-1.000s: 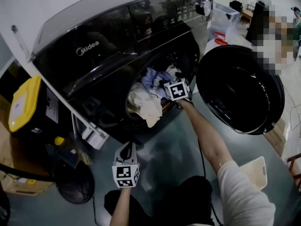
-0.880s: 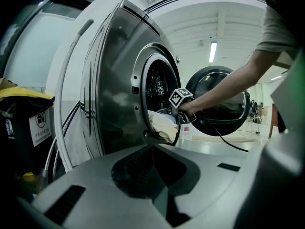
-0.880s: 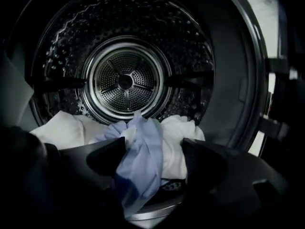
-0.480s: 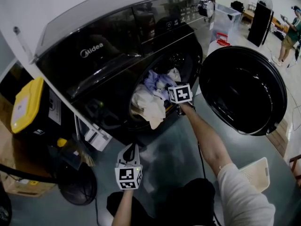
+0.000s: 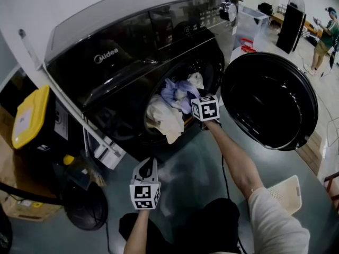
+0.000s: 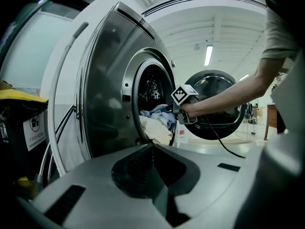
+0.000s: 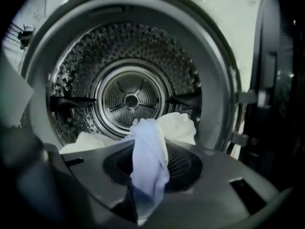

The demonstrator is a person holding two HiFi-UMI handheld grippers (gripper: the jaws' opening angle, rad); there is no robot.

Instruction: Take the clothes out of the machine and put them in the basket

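Now our right gripper has just closed on the blue garment, left gripper clenched empty; next we haul it to the basket at four o'clock.

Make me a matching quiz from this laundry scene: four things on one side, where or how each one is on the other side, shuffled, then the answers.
Things:
1. washer door
2. light blue garment
3. cream garment
4. left gripper

States:
A. draped out over the rim of the drum
B. shut, holding nothing
C. swung wide open
D. clamped by the right gripper

Pairs: 1-C, 2-D, 3-A, 4-B
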